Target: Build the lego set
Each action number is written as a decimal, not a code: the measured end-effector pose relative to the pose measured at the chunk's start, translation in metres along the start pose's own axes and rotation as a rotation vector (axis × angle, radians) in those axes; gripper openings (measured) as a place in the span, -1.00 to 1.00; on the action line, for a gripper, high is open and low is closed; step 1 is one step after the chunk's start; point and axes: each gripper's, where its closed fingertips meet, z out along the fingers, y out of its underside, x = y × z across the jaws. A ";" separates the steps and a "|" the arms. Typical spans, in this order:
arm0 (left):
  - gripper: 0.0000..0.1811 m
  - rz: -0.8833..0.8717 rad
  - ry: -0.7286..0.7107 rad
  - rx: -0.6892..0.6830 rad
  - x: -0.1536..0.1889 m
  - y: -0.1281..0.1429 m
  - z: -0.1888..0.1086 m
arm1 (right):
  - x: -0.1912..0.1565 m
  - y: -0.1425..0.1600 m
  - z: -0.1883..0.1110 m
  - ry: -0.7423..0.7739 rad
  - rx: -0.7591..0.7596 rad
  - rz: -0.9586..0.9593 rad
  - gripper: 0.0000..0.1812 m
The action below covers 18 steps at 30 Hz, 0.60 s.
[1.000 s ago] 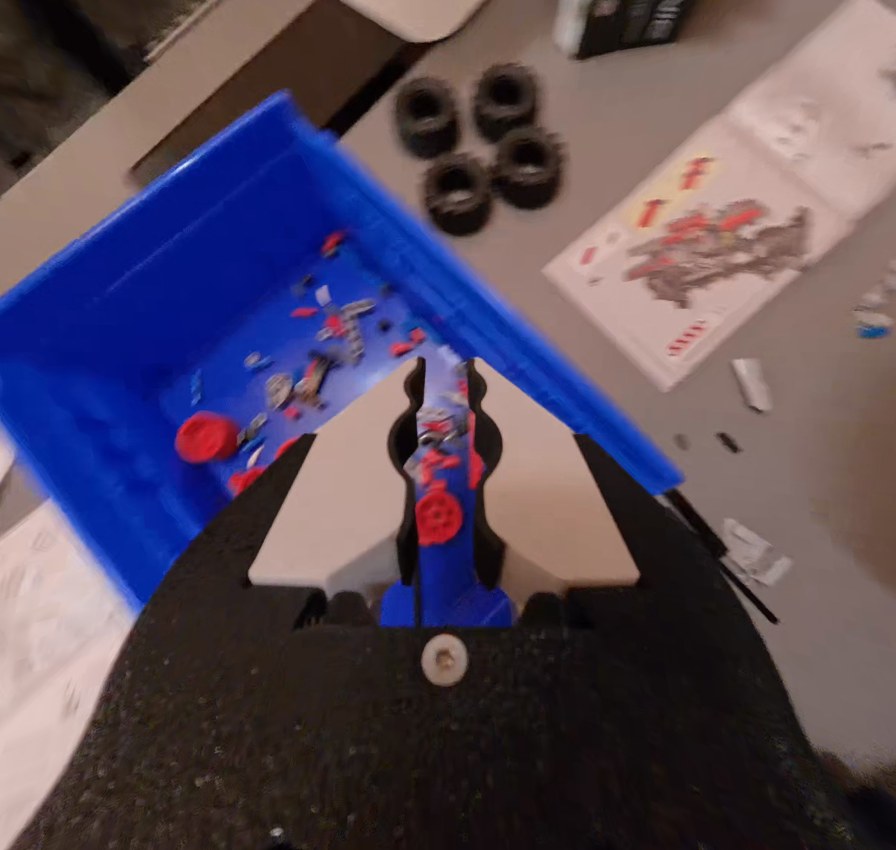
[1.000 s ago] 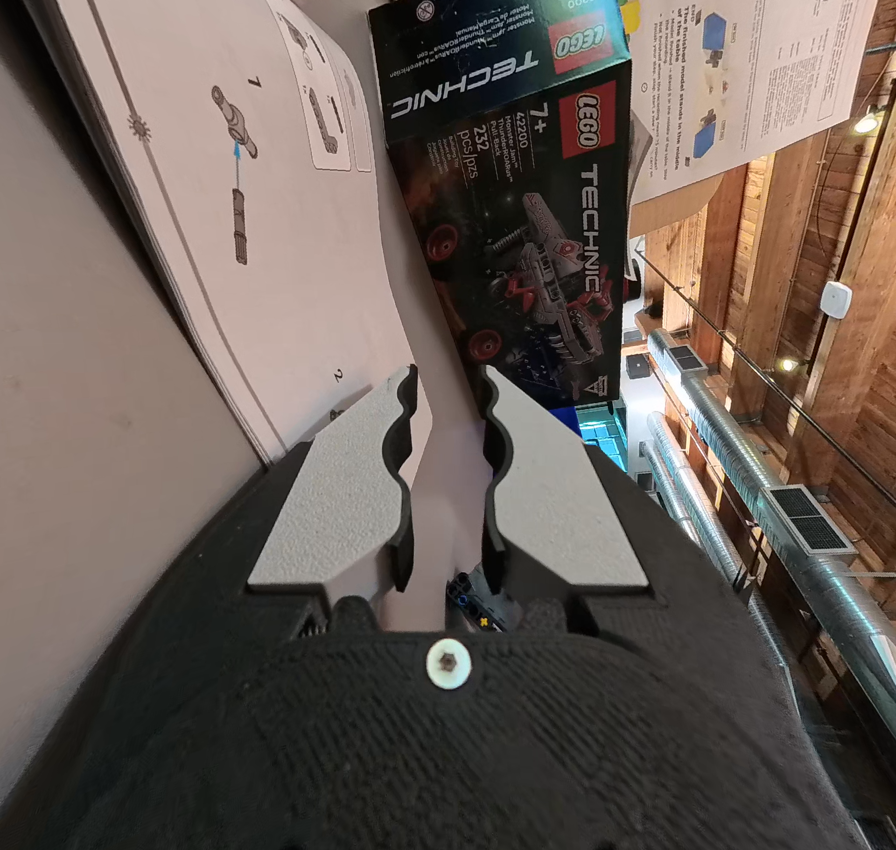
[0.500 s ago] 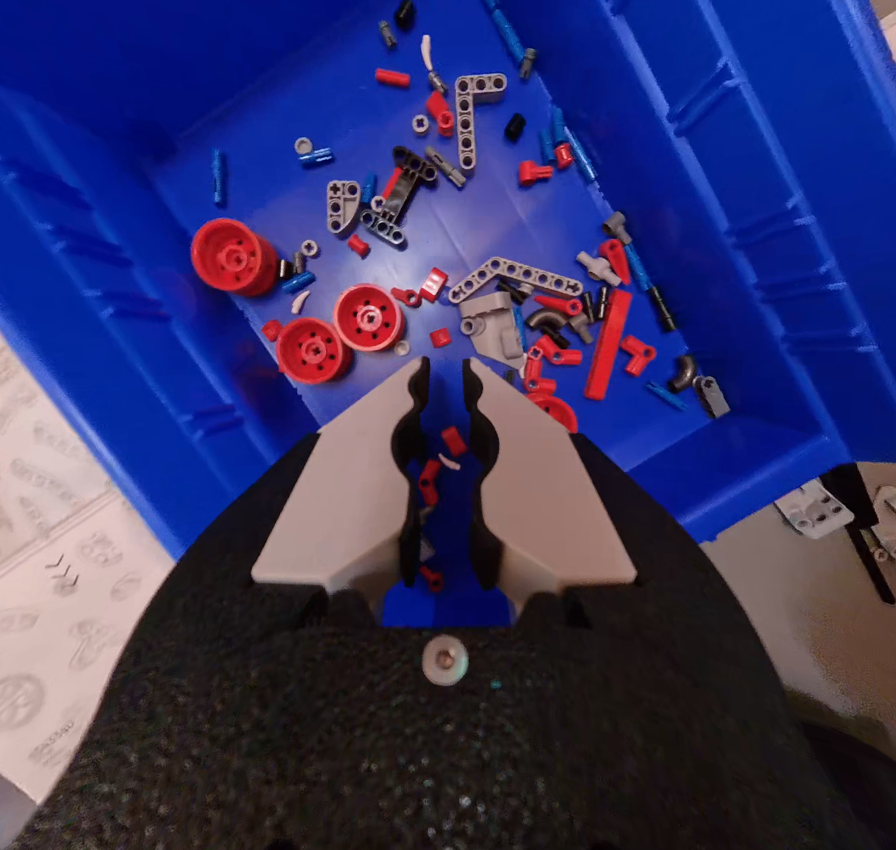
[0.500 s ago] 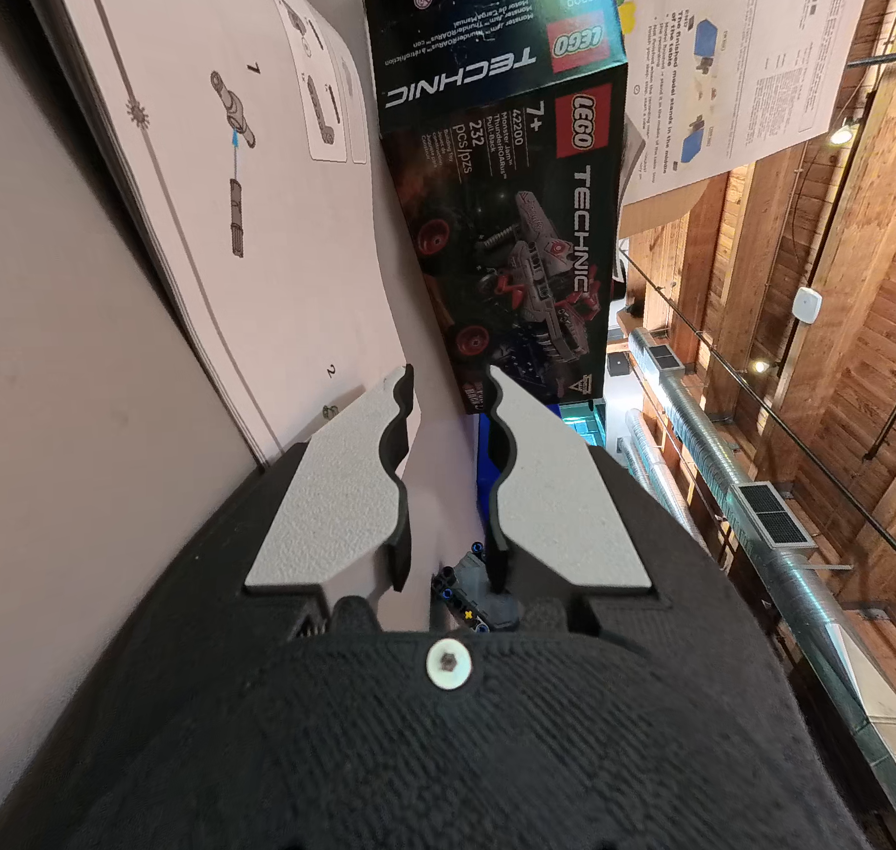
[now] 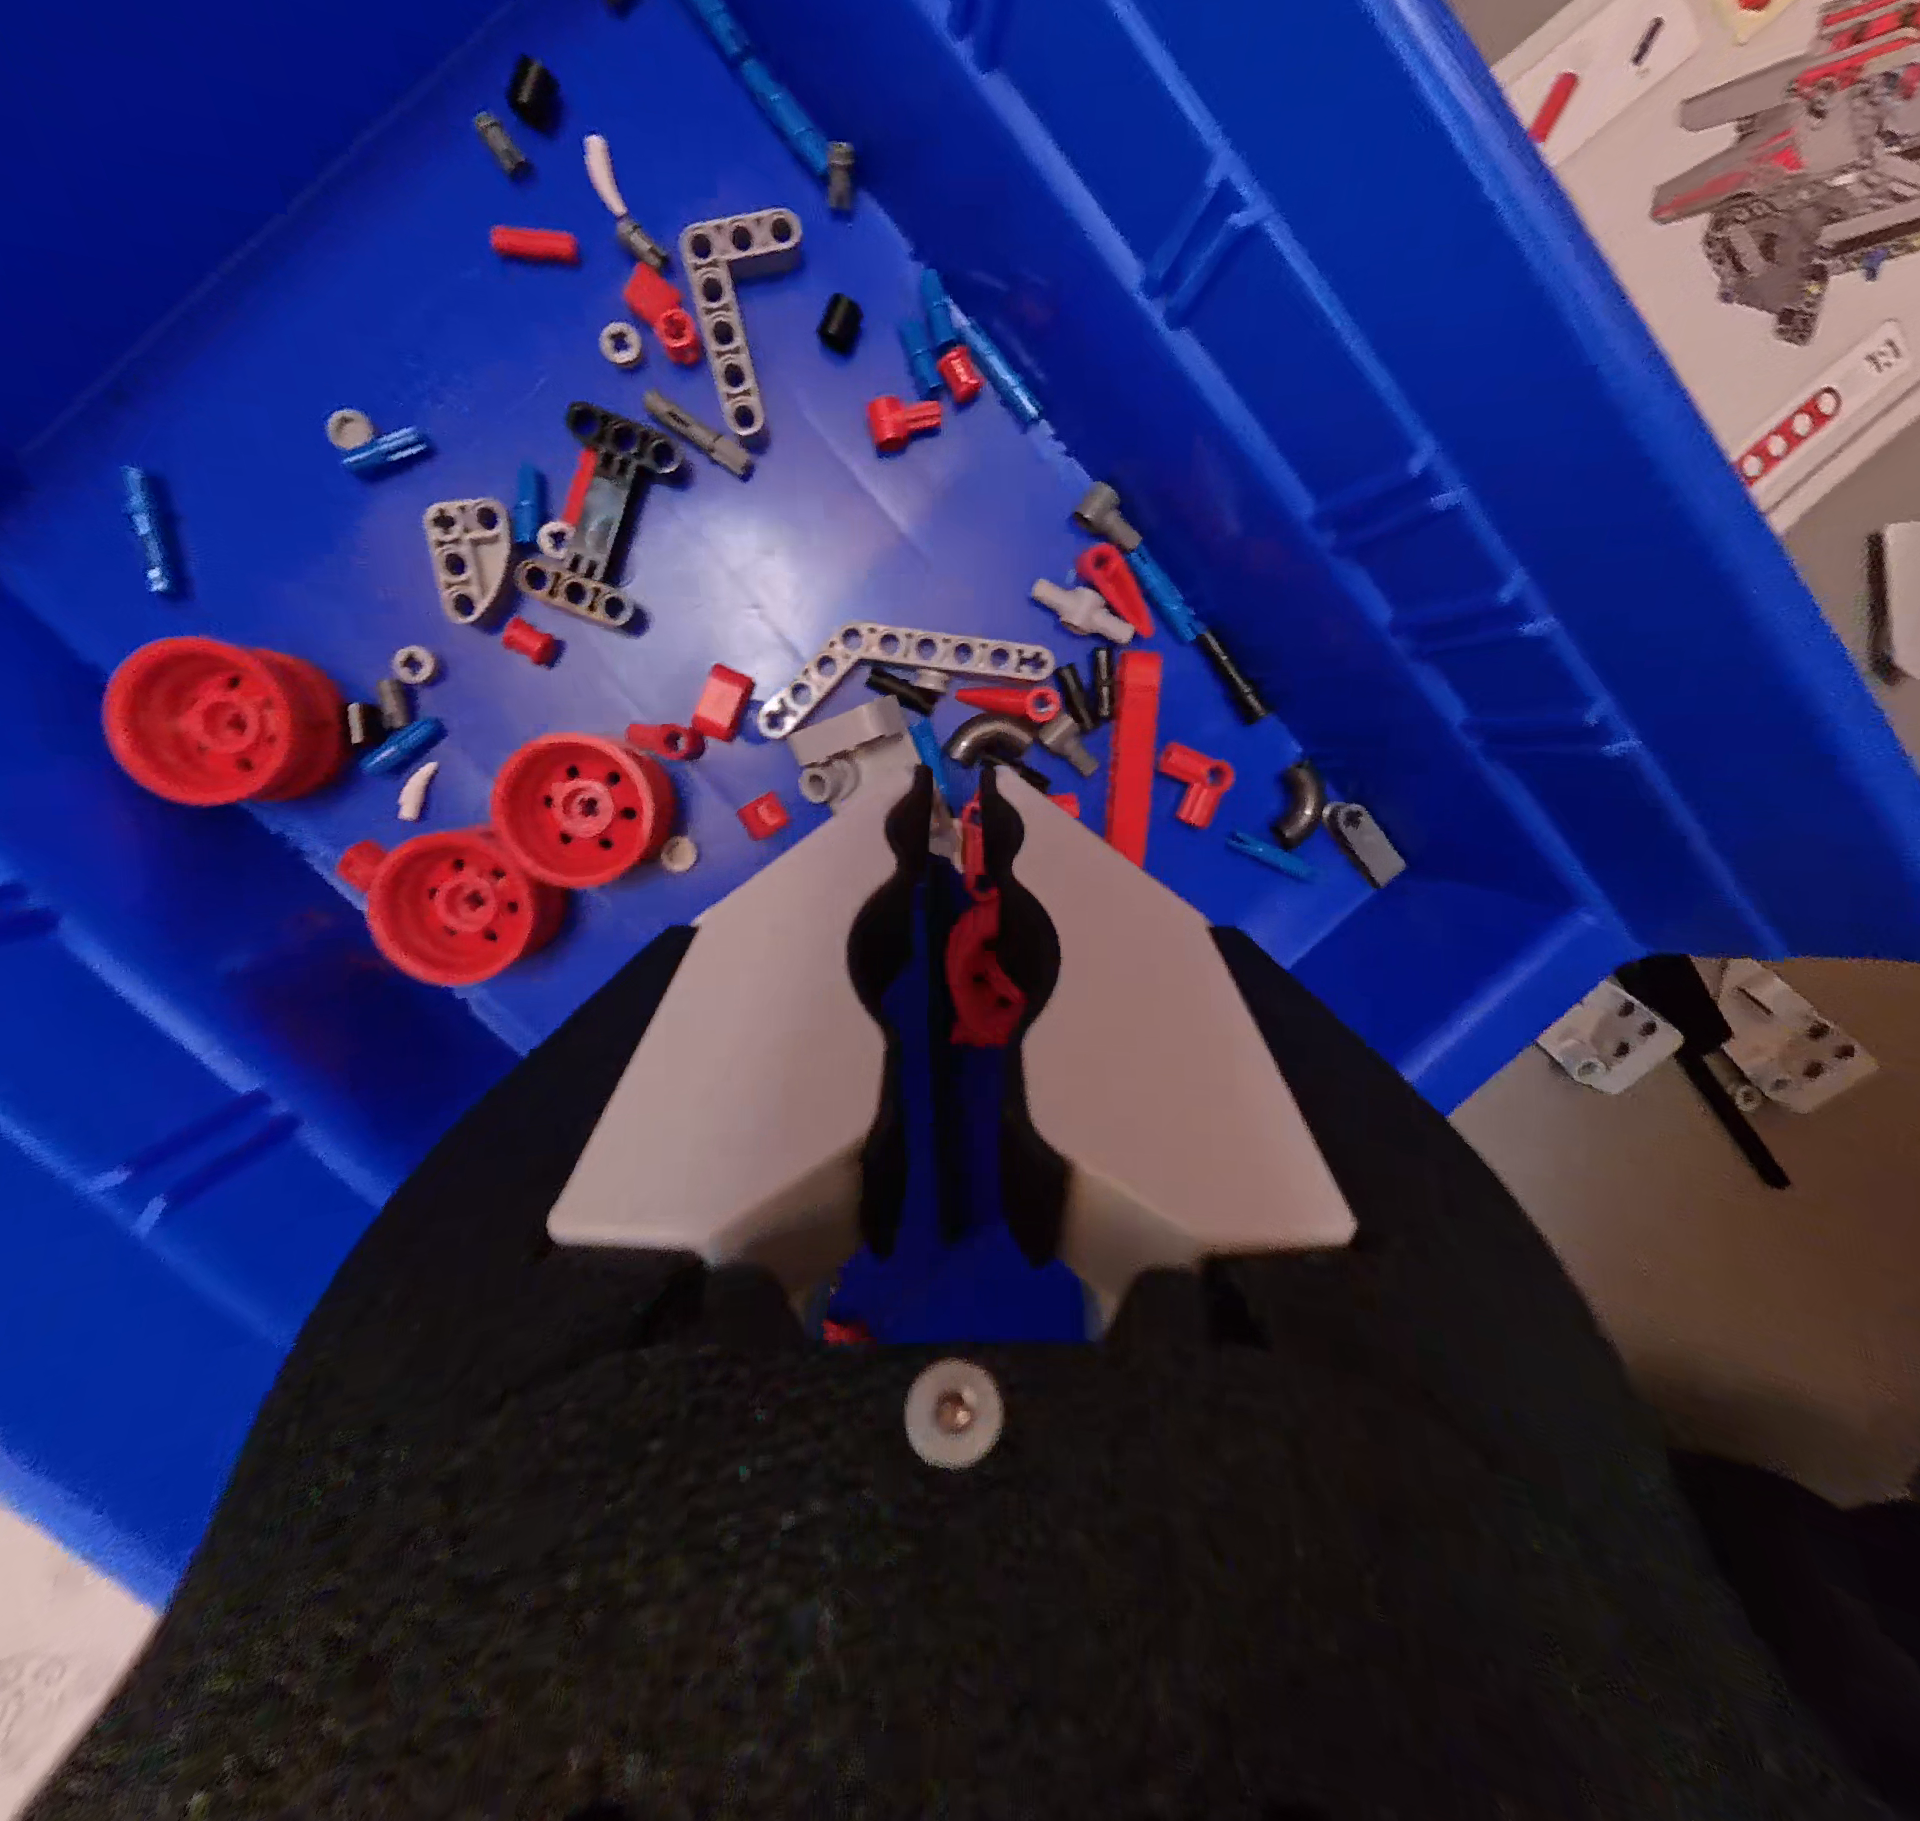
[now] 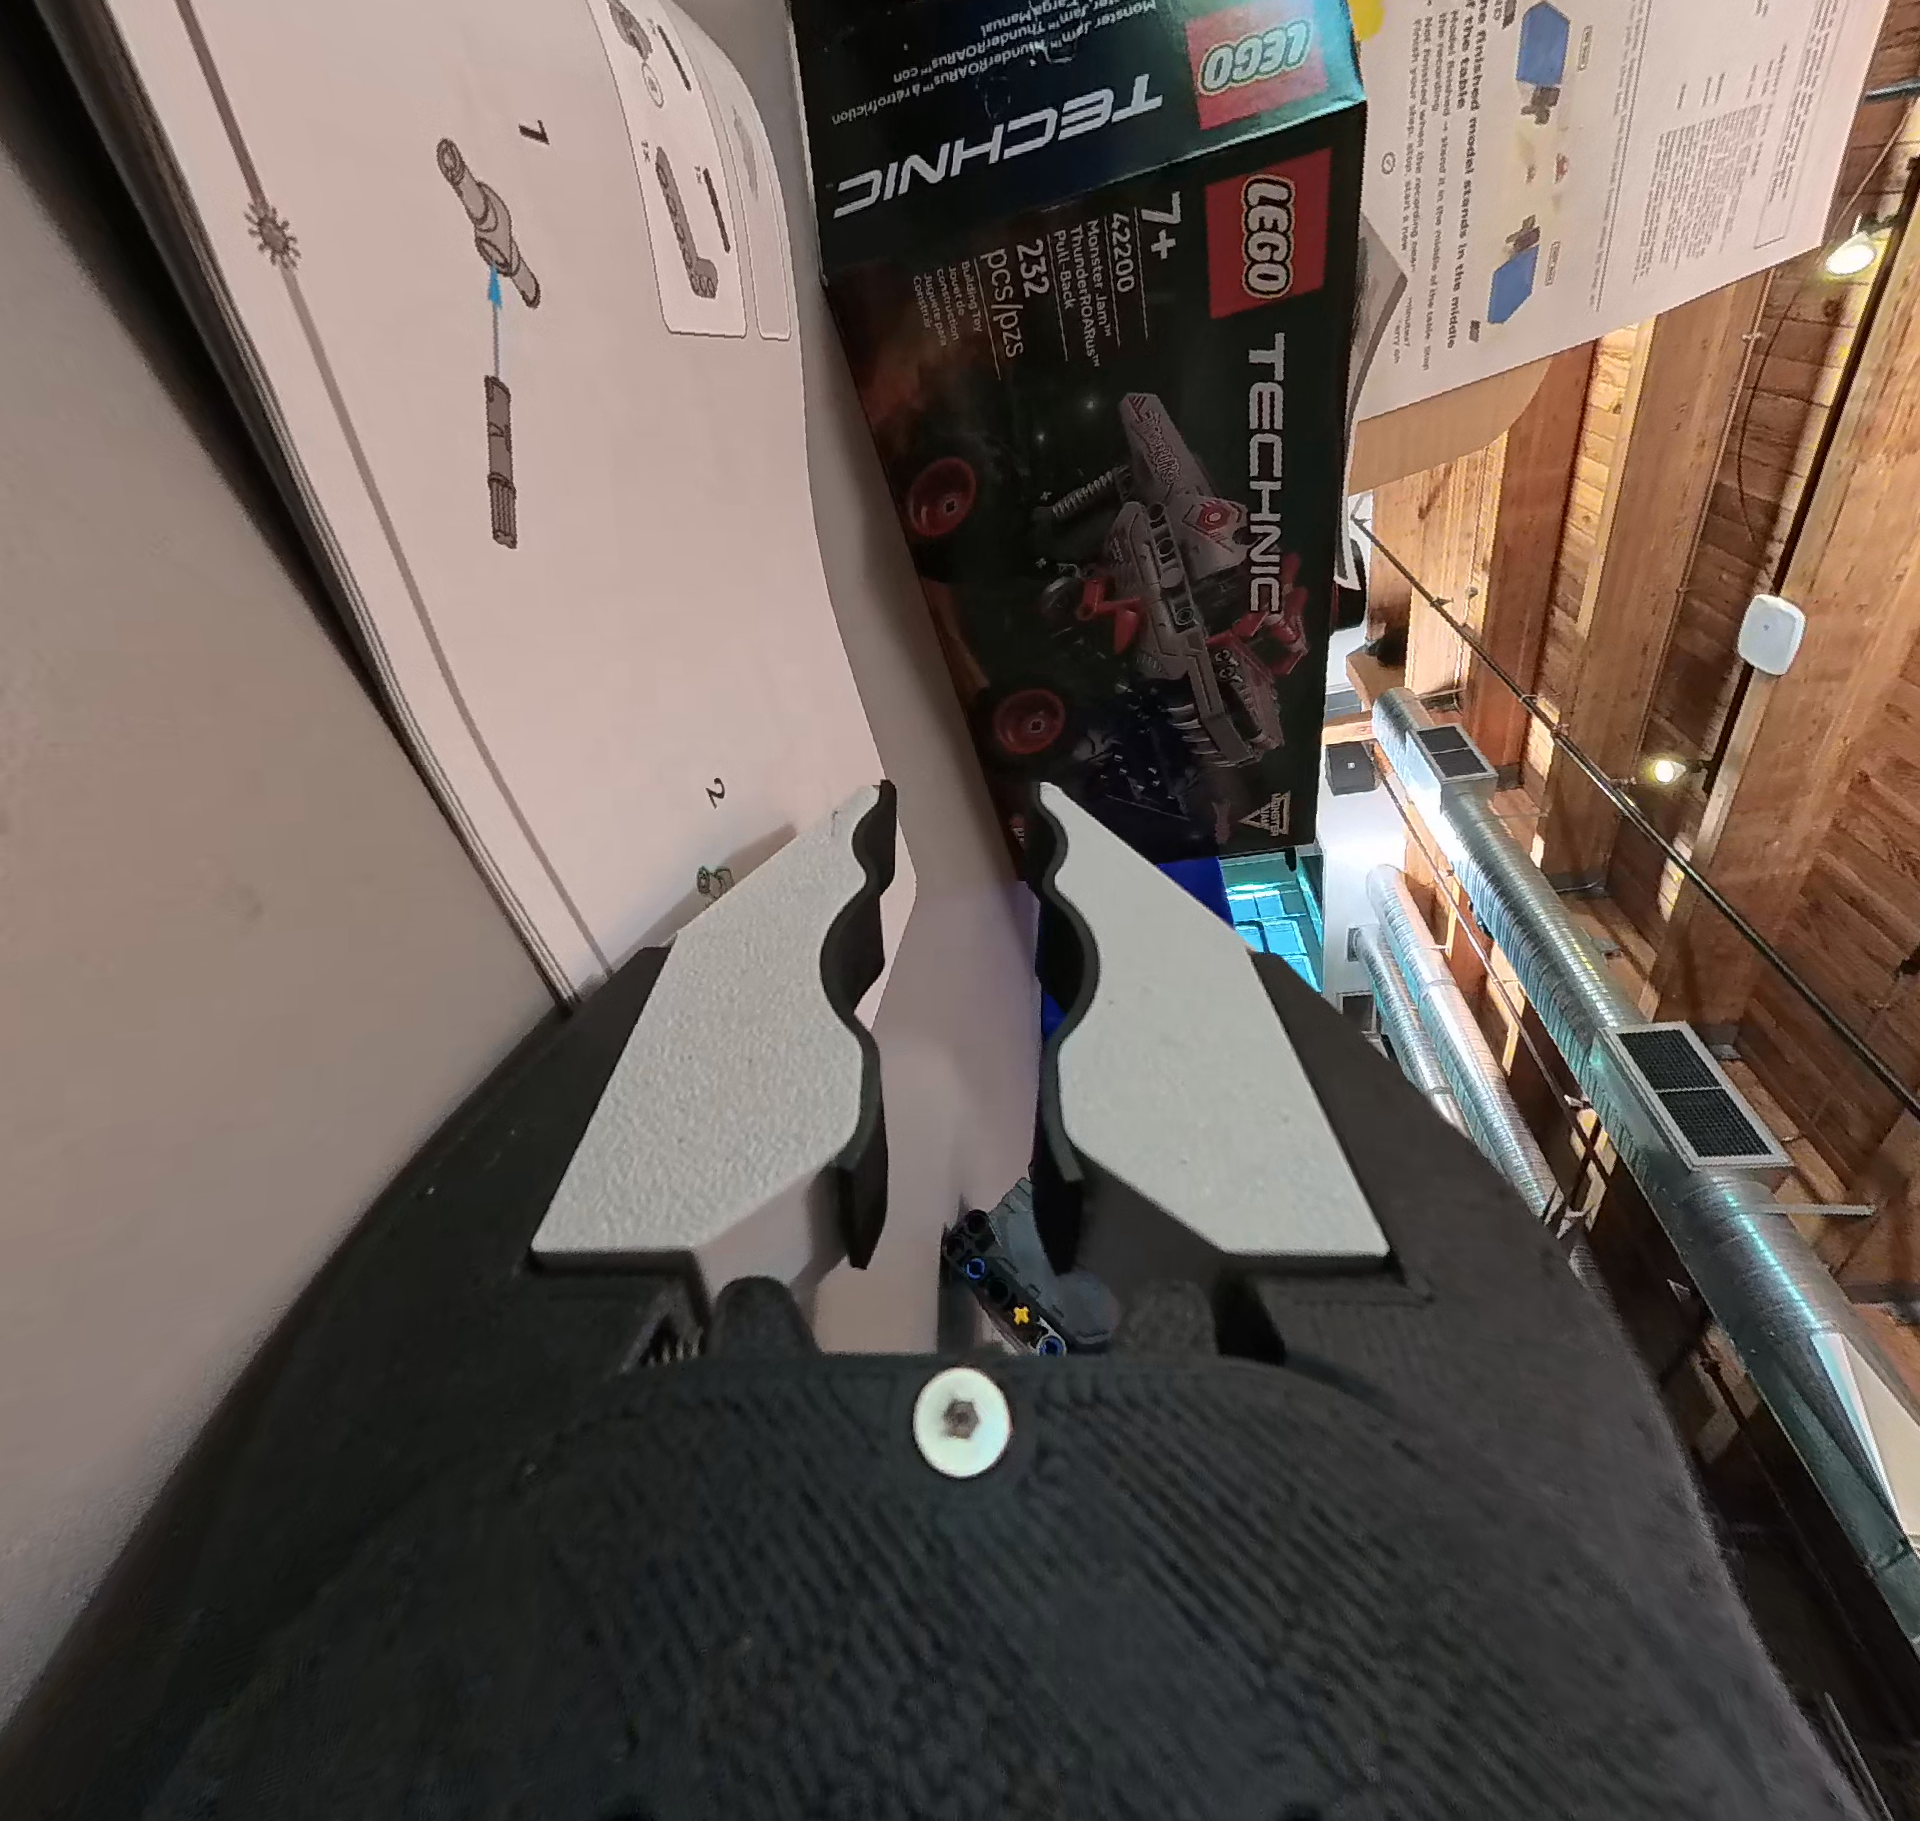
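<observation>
Fingers [image 5: 1081, 940] of the left gripper [image 5: 951, 784] hang over the blue bin [image 5: 1299, 244], nearly pressed together, a narrow slit between them; whether they pinch anything I cannot tell. Behind the slit a red piece [image 5: 982, 976] is half hidden. Three red wheels [image 5: 582, 810] lie among many small loose parts. The right gripper [image 6: 961, 800], fingers spread and empty, faces the set box [image 6: 1101, 400] beside the open instruction booklet [image 6: 499, 337] on the worktop [image 6: 156, 836]; a dark part [image 6: 1013, 1283] at its base is mostly covered.
</observation>
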 end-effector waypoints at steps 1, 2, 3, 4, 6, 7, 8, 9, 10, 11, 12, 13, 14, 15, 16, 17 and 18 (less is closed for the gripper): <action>-0.92 0.009 0.011 -0.009 0.002 0.001 0.002 | 0.000 0.000 0.000 0.000 0.000 0.000 -0.75; -0.92 0.015 0.017 -0.020 0.004 0.002 0.003 | 0.000 0.000 0.000 0.000 0.000 0.000 -0.75; -0.92 0.017 0.015 -0.032 0.003 0.004 0.005 | 0.000 0.000 0.000 -0.001 0.001 0.001 -0.75; -0.92 0.014 0.008 -0.042 0.002 0.006 0.006 | 0.000 0.000 0.000 -0.002 0.001 0.002 -0.75; -0.92 -0.003 0.009 -0.050 0.001 0.007 0.007 | 0.000 0.000 0.000 -0.001 0.001 0.002 -0.75; -0.91 -0.010 0.009 -0.052 0.001 0.007 0.008 | 0.000 0.000 0.000 -0.002 0.002 0.002 -0.75; -0.91 -0.012 0.006 -0.053 0.000 0.007 0.008 | 0.000 0.000 0.000 -0.001 0.001 0.002 -0.75; -0.91 -0.011 0.001 -0.057 0.000 0.007 0.009 | 0.000 0.001 0.000 -0.001 0.000 0.002 -0.75; -0.91 -0.007 -0.003 -0.064 -0.001 0.008 0.009 | 0.000 0.001 0.000 -0.002 0.000 0.003 -0.75; -0.91 -0.001 -0.003 -0.068 0.000 0.008 0.011 | 0.000 0.001 0.000 -0.003 0.000 0.004 -0.75; -0.91 0.004 -0.001 -0.066 0.000 0.007 0.012 | 0.000 0.001 0.000 -0.003 0.000 0.005 -0.75; -0.91 0.004 0.004 -0.064 0.001 0.005 0.013 | 0.000 0.001 0.000 -0.004 0.000 0.006 -0.75; -0.91 0.003 0.007 -0.064 0.002 0.005 0.014 | 0.000 0.001 0.000 -0.004 0.000 0.007 -0.75; -0.91 0.005 0.006 -0.064 0.002 0.004 0.015 | 0.000 0.001 0.000 -0.004 0.000 0.007 -0.75; -0.91 0.006 0.004 -0.063 0.001 0.003 0.016 | 0.000 0.001 0.000 -0.004 0.000 0.008 -0.75; -0.91 0.003 0.003 -0.060 0.001 0.003 0.017 | 0.000 0.001 0.000 -0.004 -0.001 0.007 -0.75; -0.91 -0.002 0.002 -0.056 0.000 0.002 0.017 | 0.000 0.001 0.000 -0.004 -0.002 0.007 -0.76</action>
